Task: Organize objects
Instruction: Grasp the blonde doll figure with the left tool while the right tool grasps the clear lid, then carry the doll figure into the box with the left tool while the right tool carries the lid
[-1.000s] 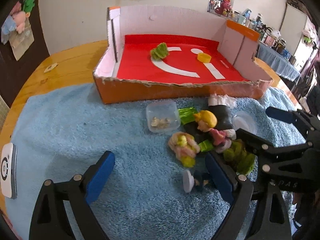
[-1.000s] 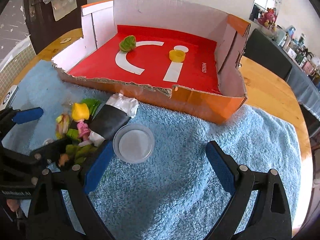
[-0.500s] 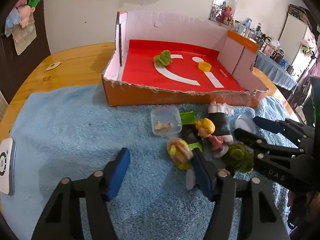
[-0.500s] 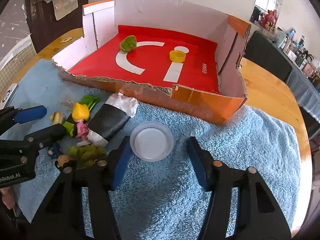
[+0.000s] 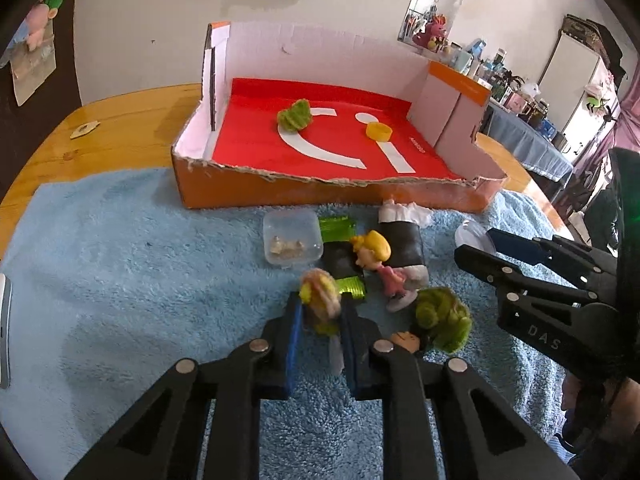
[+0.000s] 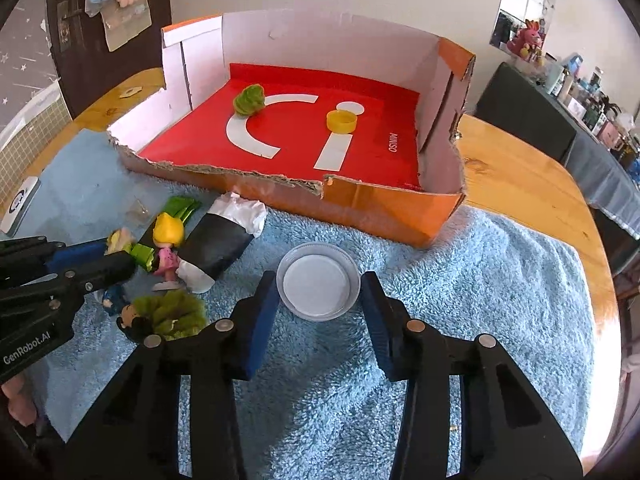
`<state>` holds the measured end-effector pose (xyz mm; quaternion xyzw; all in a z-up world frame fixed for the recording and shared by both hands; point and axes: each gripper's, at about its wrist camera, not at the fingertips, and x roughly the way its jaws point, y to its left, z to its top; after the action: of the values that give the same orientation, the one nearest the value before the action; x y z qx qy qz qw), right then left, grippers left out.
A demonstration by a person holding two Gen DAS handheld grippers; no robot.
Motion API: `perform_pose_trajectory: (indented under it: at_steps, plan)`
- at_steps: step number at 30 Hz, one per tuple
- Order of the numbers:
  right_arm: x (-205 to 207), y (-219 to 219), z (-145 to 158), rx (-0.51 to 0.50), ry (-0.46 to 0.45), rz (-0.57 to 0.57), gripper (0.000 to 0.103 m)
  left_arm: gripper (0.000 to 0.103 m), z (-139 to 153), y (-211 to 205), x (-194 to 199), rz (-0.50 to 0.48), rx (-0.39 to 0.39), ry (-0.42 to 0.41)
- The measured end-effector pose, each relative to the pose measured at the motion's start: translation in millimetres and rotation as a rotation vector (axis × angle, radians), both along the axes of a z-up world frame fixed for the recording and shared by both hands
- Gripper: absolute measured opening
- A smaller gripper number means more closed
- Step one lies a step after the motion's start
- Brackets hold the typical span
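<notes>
My two grippers [image 5: 320, 344] [image 6: 318, 312] are black plastic with blue pads, silver screws and white "GenRobot.AI" lettering.

A round wooden table [image 6: 520, 176] carries a fluffy blue towel [image 6: 460, 280] over its near part. Directly on the wood, the far half of an orange cardboard box [image 6: 380, 208] rests beyond the towel, its near edge lying on the towel. A small pale tag [image 5: 82, 130] lies on the bare wood left of the box.
</notes>
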<state>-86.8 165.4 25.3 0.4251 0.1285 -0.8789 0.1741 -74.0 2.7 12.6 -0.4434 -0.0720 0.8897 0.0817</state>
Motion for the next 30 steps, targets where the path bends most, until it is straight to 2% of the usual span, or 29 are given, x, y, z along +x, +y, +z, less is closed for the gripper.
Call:
perform_pose_trajectory:
  at_steps: [11,22,30]
  plan:
    - [7.1,13.7,16.5,-0.031,0.026,-0.036,0.040,0.018,18.7,3.1,0.7,-0.017,-0.006,0.041]
    - [17.3,5.6,47.0,-0.127,0.062,0.003,0.040,0.018,37.0,7.7,-7.0,-0.032,-0.010,0.082]
    - [17.7,-3.3,53.0,-0.149,0.064,0.016,0.040,0.018,42.8,2.7,-15.1,-0.026,0.001,0.091]
